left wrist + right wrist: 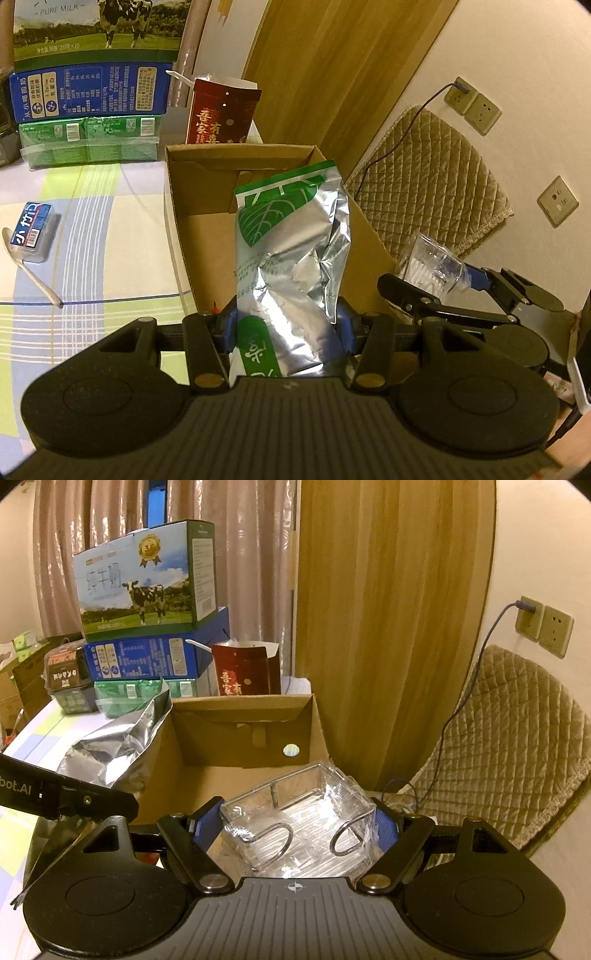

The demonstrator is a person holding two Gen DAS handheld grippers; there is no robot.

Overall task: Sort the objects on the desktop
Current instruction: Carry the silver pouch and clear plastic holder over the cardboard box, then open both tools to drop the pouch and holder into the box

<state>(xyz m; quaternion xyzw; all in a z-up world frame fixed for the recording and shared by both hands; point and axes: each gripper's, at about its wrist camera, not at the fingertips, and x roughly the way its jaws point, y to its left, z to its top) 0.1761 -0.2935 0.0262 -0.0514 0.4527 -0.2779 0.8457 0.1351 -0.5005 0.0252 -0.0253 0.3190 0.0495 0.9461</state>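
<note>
My left gripper is shut on a silver and green foil pouch and holds it upright over the open cardboard box. The pouch also shows in the right wrist view, at the box's left wall. My right gripper is shut on a clear plastic box with wire hooks and holds it over the cardboard box. In the left wrist view the right gripper and the clear box are at the cardboard box's right side.
A small blue packet and a white spoon lie on the checked tablecloth at left. Stacked milk cartons and a dark red bag stand behind the box. A quilted chair and wall sockets are on the right.
</note>
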